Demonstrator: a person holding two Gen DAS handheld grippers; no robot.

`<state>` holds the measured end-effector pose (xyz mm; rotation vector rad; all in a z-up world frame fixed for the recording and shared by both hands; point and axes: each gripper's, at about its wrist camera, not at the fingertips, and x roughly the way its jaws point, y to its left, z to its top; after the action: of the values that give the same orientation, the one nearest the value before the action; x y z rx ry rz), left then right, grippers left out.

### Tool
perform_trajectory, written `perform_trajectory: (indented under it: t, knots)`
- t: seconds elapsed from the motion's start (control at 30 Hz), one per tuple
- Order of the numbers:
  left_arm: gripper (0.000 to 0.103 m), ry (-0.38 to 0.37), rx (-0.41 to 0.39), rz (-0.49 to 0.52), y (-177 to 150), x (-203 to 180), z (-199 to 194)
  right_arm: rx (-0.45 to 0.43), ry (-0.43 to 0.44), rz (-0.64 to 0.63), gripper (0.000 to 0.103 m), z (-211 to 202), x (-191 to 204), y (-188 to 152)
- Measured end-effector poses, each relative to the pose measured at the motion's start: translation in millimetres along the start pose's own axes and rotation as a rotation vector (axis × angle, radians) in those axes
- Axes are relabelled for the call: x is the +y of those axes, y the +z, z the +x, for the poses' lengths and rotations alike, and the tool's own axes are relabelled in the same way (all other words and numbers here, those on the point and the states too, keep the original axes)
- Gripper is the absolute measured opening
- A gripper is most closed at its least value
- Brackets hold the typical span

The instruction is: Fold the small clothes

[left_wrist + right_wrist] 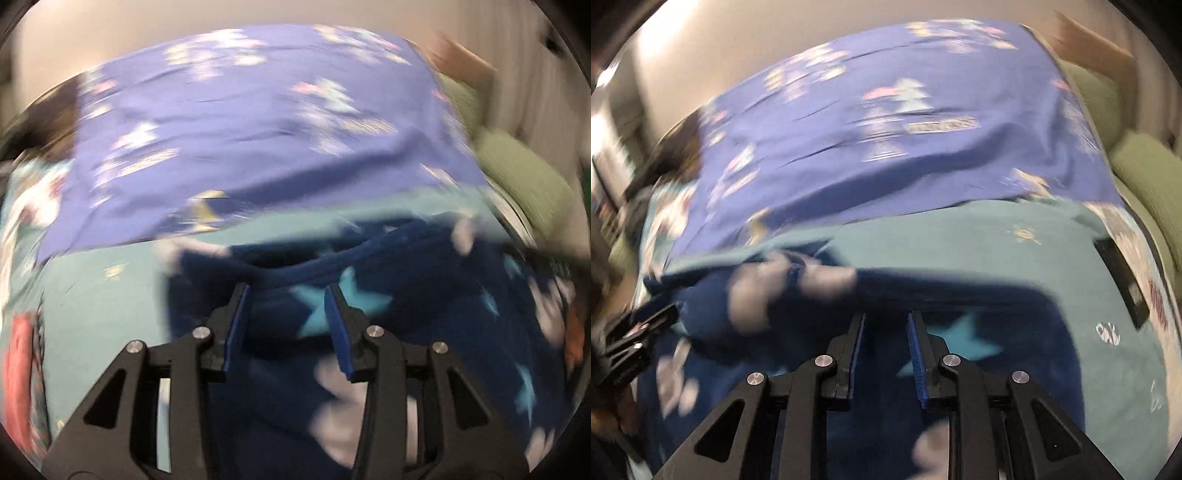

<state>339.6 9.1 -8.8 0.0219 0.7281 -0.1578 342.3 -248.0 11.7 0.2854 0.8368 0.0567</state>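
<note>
Left wrist view, blurred: left gripper (286, 295) has its jaws apart with nothing between the pads, poised above the dark blue star-print garment (424, 332). The garment lies on a teal sheet (110, 295); a purple patterned blanket (258, 129) is spread beyond it, with green cushions (517, 177) at right.

Right wrist view, blurred: right gripper (886, 321) has a narrow gap between its jaws, pads clear of cloth, over the same garment (849, 332). The left gripper (628, 343) shows at the left edge, at the garment's side. A black remote-like object (1123, 277) lies on the teal sheet (997, 240).
</note>
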Motion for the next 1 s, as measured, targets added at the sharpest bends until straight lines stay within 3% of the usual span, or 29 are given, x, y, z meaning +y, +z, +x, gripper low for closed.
perform_trajectory:
  t: [0.07,0.13,0.2,0.3,0.57,0.77,1.0]
  knots:
    - [0.044,0.006,-0.038,-0.114,1.4,24.1,-4.7,0.026,0.013,0.041,0.023,4.5,-10.9,-4.7]
    - [0.044,-0.008,-0.067,-0.152,-2.6,40.3,-18.3,0.014,0.027,0.045,0.023,-4.3,-16.1,-10.8]
    - [0.044,-0.032,-0.050,-0.142,-10.5,47.1,-30.3,-0.012,0.049,0.056,0.023,-27.2,-23.8,-20.6]
    - [0.046,-0.126,0.017,-0.118,-34.1,50.3,-53.0,-0.051,0.088,0.059,0.025,-67.9,-34.4,-38.4]
    - [0.052,-0.157,0.075,0.047,-116.7,16.7,-131.2,-0.041,-0.018,0.040,0.038,-154.1,-60.7,-135.4]
    - [0.059,-0.136,0.039,0.113,-139.7,-10.1,-174.8,0.018,-0.026,0.145,0.047,-173.9,-84.4,-190.3]
    - [0.062,-0.123,0.015,0.120,-146.9,-15.6,-194.0,0.043,-0.022,0.206,0.055,-176.5,-91.6,-209.5]
